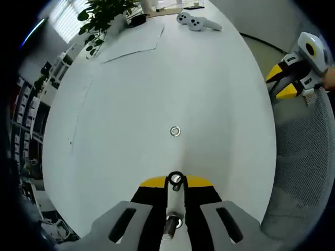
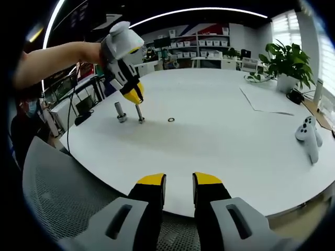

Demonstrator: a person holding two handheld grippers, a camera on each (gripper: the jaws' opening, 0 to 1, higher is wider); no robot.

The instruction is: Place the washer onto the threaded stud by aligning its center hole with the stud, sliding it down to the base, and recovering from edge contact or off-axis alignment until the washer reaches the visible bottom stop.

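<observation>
Washer (image 2: 171, 120) flat on white table (image 2: 220, 130), left gripper (image 2: 137, 99) clamping upright stud (image 2: 140, 113), nut (image 2: 120, 112) beside

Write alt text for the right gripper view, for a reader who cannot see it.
The left tongs, held by a person's hand, grip a threaded stud upright on a white round table, with a washer lying flat beside it and a second stud standing nearby. The right tongs wait open in the foreground; a game controller and potted plant sit at right.

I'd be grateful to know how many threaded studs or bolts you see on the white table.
2. One stud stands upright, gripped by the left hand-held gripper. The other bolt stands free just beside it, further from the washer. None seem hidden.
</observation>
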